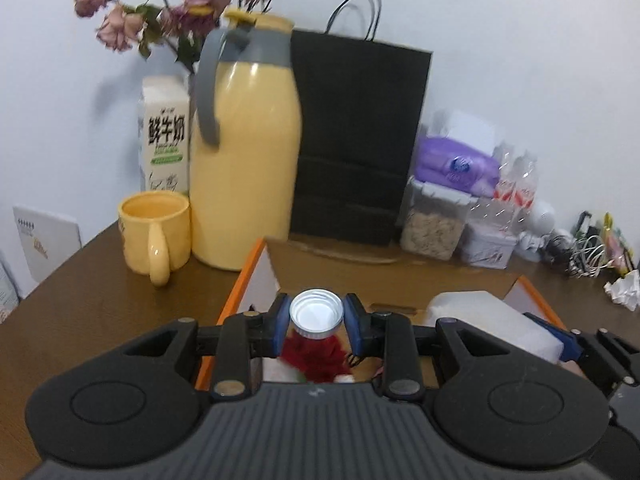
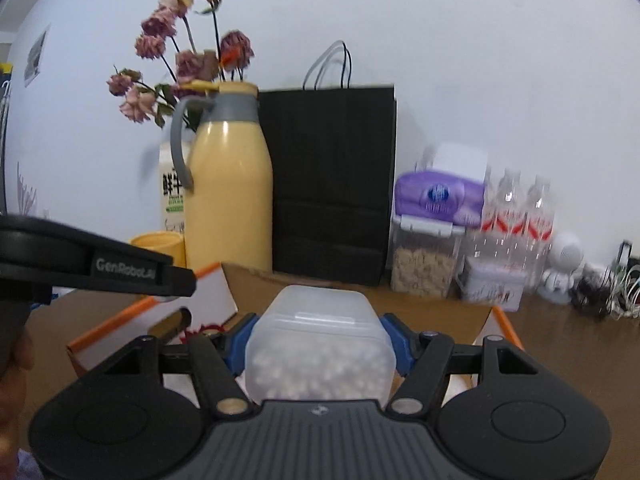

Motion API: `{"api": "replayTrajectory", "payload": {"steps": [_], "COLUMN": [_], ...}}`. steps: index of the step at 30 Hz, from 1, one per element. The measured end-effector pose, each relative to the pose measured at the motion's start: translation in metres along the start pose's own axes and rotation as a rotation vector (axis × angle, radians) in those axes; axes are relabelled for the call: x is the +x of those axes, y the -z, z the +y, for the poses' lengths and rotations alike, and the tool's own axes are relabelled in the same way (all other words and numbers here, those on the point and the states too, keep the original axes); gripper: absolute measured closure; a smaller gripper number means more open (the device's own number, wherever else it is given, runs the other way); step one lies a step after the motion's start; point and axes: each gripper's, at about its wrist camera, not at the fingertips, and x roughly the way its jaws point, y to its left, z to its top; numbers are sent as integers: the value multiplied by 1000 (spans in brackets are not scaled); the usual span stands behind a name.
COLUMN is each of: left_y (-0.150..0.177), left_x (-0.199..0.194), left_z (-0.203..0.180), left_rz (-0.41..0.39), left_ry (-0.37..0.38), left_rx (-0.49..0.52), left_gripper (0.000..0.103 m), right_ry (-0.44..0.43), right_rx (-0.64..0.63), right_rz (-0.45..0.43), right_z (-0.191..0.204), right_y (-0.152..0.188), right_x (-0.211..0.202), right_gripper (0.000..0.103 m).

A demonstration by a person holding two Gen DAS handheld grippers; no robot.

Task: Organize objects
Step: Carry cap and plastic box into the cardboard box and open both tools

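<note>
My left gripper is shut on a small jar with a silver lid and red contents, held over an open cardboard box with orange edges. My right gripper is shut on a translucent plastic container filled with pale round beads, held above the same box. That container also shows at the right in the left wrist view. The left gripper's body shows at the left of the right wrist view.
Behind the box stand a yellow thermos jug, a yellow mug, a milk carton, dried roses, a black paper bag, a cereal container, a purple tissue pack, bottles and cables on the brown table.
</note>
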Motion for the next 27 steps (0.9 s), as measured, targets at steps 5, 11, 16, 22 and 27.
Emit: {"api": "replayTrajectory", "payload": {"steps": [5,11,16,22,27], "left_y": [8,17,17,17,18], "left_x": [4,4,-6,-17,-22], "left_z": [0,-8,-8,-9,-12], "left_rz": [17,16,-38,-102,-116], "left_ry": [-6,-17,-29,-32,-20], "left_rx": [23,62,63,55,61], "left_gripper": [73,58,26,0,0], "right_ry": [-3,5,23,40,39], "right_rx": [-9,-20,-24,7,17], "right_rz": [36,47,48,38,48], "right_z": [2,5,4,-2,-4], "right_y": [8,12,12,9,8], "right_x": [6,5,2,-4,-5], "right_gripper": [38,38,13,0,0]}}
